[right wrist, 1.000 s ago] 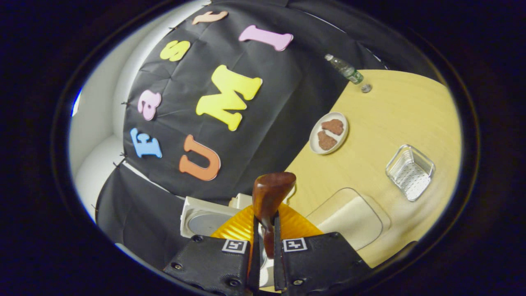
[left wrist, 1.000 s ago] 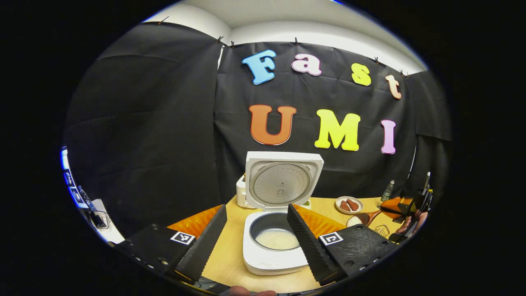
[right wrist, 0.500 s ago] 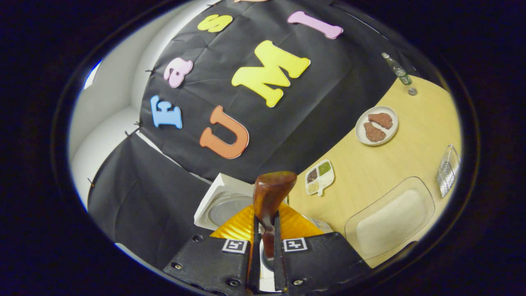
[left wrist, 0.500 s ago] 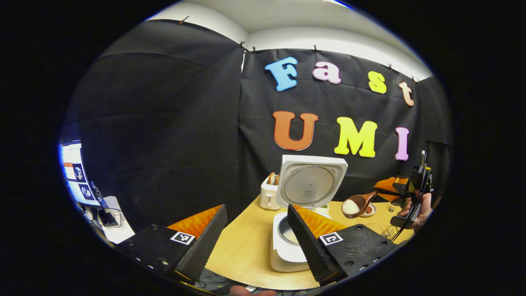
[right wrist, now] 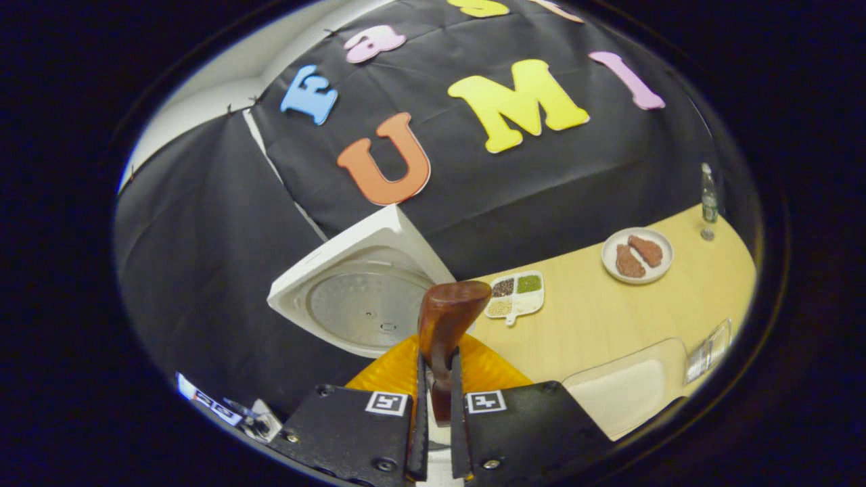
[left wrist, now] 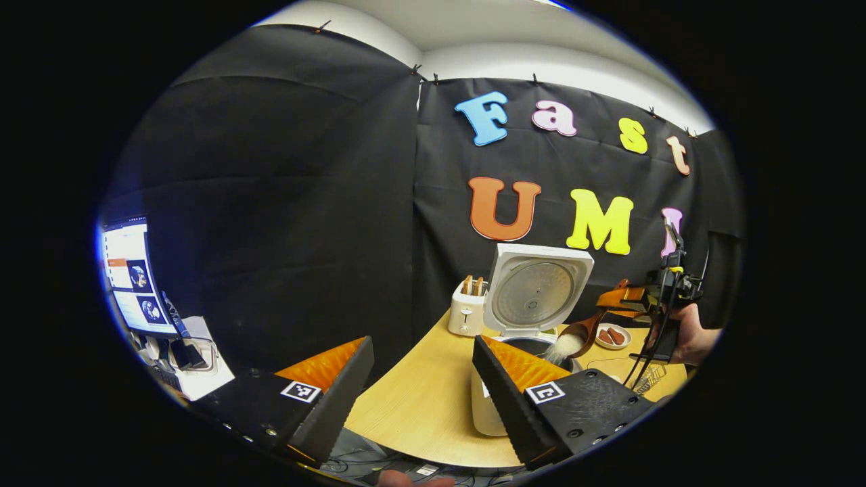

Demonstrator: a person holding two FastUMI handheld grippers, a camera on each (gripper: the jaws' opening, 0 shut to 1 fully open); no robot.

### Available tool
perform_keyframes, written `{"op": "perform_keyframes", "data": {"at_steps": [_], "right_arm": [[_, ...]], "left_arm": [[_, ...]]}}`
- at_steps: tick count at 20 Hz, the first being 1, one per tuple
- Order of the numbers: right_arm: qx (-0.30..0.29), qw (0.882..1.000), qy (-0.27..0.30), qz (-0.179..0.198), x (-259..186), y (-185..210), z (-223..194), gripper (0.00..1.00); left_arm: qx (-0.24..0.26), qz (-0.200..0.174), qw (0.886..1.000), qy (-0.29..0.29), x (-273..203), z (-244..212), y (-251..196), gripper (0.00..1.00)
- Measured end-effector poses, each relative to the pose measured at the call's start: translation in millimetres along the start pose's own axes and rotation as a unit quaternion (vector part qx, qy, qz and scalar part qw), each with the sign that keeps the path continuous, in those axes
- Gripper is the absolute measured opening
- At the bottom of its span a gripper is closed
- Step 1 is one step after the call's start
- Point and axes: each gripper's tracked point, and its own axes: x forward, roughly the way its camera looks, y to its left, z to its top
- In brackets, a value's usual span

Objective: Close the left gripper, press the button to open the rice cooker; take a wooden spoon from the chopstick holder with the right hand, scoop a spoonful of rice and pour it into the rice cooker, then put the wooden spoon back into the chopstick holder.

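Right gripper view: right gripper [right wrist: 434,406] is clamped on the wooden spoon [left wrist: 580,335], tipped over the open rice cooker [left wrist: 534,297]. Roll gradually, bowl centred above the pot. Left gripper [left wrist: 423,379] stands apart.

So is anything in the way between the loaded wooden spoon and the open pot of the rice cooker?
Nothing visible. In the left gripper view the wooden spoon, held by the right gripper, tips over the rice cooker, with rice spilling toward the pot. The lid stands upright behind, out of the path. The left gripper sits nearer the camera, open.
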Motion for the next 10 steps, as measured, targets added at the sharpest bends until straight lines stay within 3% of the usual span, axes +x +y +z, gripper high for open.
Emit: {"op": "perform_keyframes", "data": {"at_steps": [5, 10], "right_arm": [[-0.102, 0.995, 0.005, -0.008, 5.5, 22.7, -1.2, 0.18], [-0.24, 0.971, -0.007, -0.01, -0.5, 47.7, -1.8, 0.18]], "left_arm": [[-0.003, 0.003, 1.0, -0.006, -0.5, -1.4, 7.3, 0.94], [-0.006, 0.005, 1.0, -0.013, 1.3, -0.2, 8.9, 0.94]]}}
